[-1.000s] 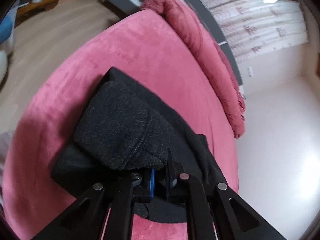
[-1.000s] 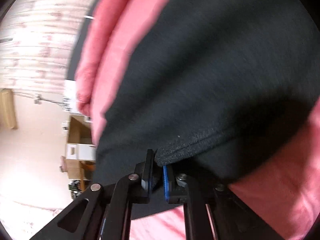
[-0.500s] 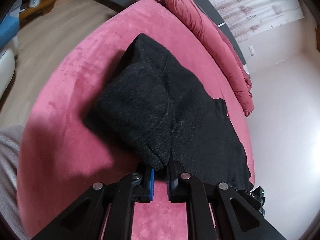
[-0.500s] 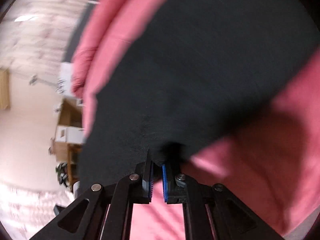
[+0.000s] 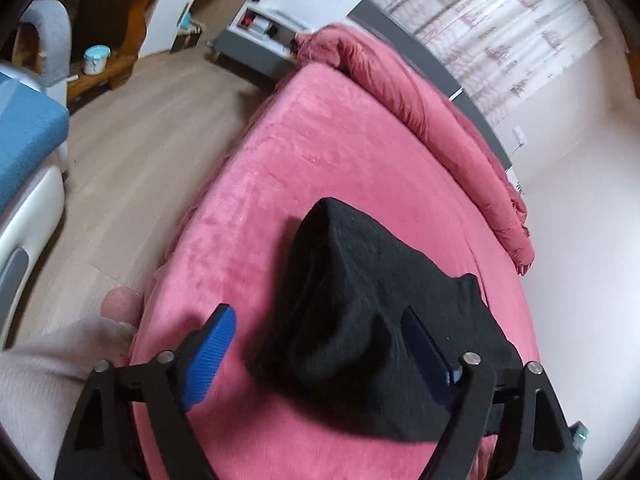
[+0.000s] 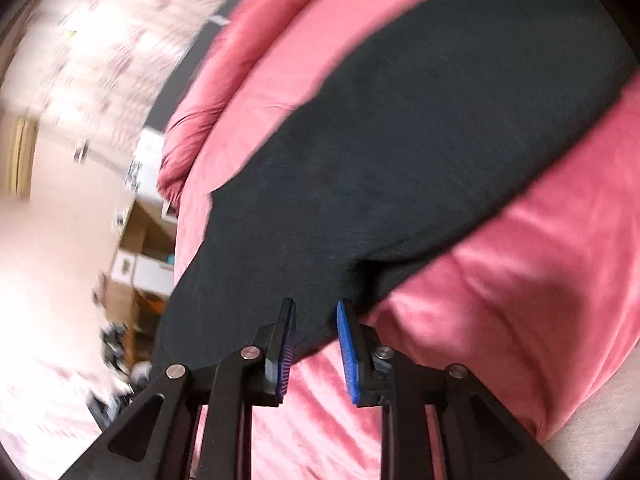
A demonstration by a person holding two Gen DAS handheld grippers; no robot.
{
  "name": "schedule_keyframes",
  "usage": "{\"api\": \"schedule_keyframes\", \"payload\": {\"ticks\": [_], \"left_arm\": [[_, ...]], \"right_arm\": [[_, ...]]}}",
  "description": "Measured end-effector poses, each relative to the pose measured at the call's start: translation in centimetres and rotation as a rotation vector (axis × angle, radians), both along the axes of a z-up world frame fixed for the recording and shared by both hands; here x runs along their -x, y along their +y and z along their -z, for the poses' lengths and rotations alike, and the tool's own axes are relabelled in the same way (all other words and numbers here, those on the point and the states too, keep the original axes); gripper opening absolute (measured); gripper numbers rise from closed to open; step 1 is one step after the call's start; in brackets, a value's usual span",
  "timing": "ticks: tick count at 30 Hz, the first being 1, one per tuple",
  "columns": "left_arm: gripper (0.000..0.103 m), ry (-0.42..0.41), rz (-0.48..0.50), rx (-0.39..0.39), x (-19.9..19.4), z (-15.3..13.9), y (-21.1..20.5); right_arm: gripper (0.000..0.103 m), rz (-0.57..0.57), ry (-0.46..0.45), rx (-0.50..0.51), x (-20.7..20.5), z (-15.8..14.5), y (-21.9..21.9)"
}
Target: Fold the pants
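Note:
The black pants lie folded over on the pink bed, with a raised fold near the middle. My left gripper is wide open just above the near edge of the pants, holding nothing. In the right wrist view the pants spread across the bed. My right gripper is partly open at the pants' near edge, with its blue pads apart and no cloth between them.
A rolled pink duvet lies along the far side of the bed. Wood floor, a blue and white seat and shelves stand to the left. My leg in light trousers is at the bed's near edge.
Both grippers have opened and let go of the pants. The lifted fold has dropped onto the bed and both grippers have pulled back a little.

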State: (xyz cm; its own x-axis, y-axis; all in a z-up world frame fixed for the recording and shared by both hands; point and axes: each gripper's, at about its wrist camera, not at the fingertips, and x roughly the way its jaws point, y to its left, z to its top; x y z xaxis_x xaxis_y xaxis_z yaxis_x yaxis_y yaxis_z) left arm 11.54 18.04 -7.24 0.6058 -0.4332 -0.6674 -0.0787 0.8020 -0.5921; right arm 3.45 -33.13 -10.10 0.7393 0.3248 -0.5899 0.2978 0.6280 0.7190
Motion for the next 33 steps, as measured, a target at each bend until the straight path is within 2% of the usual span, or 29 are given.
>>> {"api": "schedule_keyframes", "payload": {"ticks": [2, 3, 6, 7, 8, 9, 11, 12, 15, 18, 20, 22, 24, 28, 31, 33], "left_arm": [[0.096, 0.01, 0.035, 0.035, -1.6, 0.3, -0.9], [0.097, 0.029, 0.076, 0.036, -2.2, 0.8, -1.3], [0.094, 0.099, 0.131, -0.032, -3.5, 2.1, -3.2], [0.077, 0.127, 0.159, -0.081, -3.8, 2.8, -4.0], [0.066, 0.131, 0.167, -0.125, -3.6, 3.2, -4.4], [0.064, 0.116, 0.165, -0.162, -3.4, 3.1, -4.7], [0.048, 0.079, 0.182, -0.204, -2.9, 2.7, -5.2], [0.045, 0.078, 0.177, -0.198, -2.8, 2.6, -4.8], [0.037, 0.103, 0.155, -0.119, -2.9, 2.1, -3.5], [0.033, 0.03, 0.167, -0.175, -2.6, 0.0, -4.0], [0.033, 0.02, 0.167, -0.219, -2.7, 0.1, -4.4], [0.033, 0.053, 0.146, -0.218, -2.7, 1.6, -4.1], [0.033, 0.045, 0.134, -0.205, -2.8, 2.5, -3.8], [0.035, 0.023, 0.156, -0.261, -2.7, 1.5, -4.5], [0.046, -0.023, 0.159, -0.364, -2.3, -0.6, -5.5], [0.048, -0.084, 0.17, -0.435, -1.4, -2.3, -6.9]], "right_arm": [[0.022, -0.066, -0.005, 0.086, -1.1, -1.7, 1.4], [0.022, -0.085, -0.005, 0.11, -1.9, -2.2, 2.0], [0.023, -0.145, 0.014, 0.189, -4.9, -2.4, 4.5], [0.023, -0.151, 0.038, 0.231, -6.1, -2.3, 5.2], [0.023, -0.151, 0.065, 0.284, -6.6, -2.1, 5.5], [0.023, -0.144, 0.106, 0.348, -7.0, -1.9, 5.9], [0.023, -0.137, 0.172, 0.413, -7.1, -1.3, 5.8], [0.023, -0.14, 0.187, 0.405, -6.8, -1.0, 5.5], [0.024, -0.093, 0.151, 0.256, -2.9, -0.2, 2.2], [0.026, -0.022, 0.106, 0.186, 0.5, -0.4, 0.0], [0.026, 0.002, 0.073, 0.194, 2.4, -1.1, -1.1], [0.03, 0.04, 0.096, 0.262, 3.2, -1.5, -1.8], [0.03, 0.078, 0.099, 0.272, 4.0, -1.7, -3.0], [0.03, 0.125, 0.088, 0.212, 4.3, -1.6, -5.5], [0.03, 0.091, 0.124, 0.24, 3.3, -1.0, -6.4], [0.03, 0.077, 0.137, 0.243, 2.8, -0.9, -6.9]]}}
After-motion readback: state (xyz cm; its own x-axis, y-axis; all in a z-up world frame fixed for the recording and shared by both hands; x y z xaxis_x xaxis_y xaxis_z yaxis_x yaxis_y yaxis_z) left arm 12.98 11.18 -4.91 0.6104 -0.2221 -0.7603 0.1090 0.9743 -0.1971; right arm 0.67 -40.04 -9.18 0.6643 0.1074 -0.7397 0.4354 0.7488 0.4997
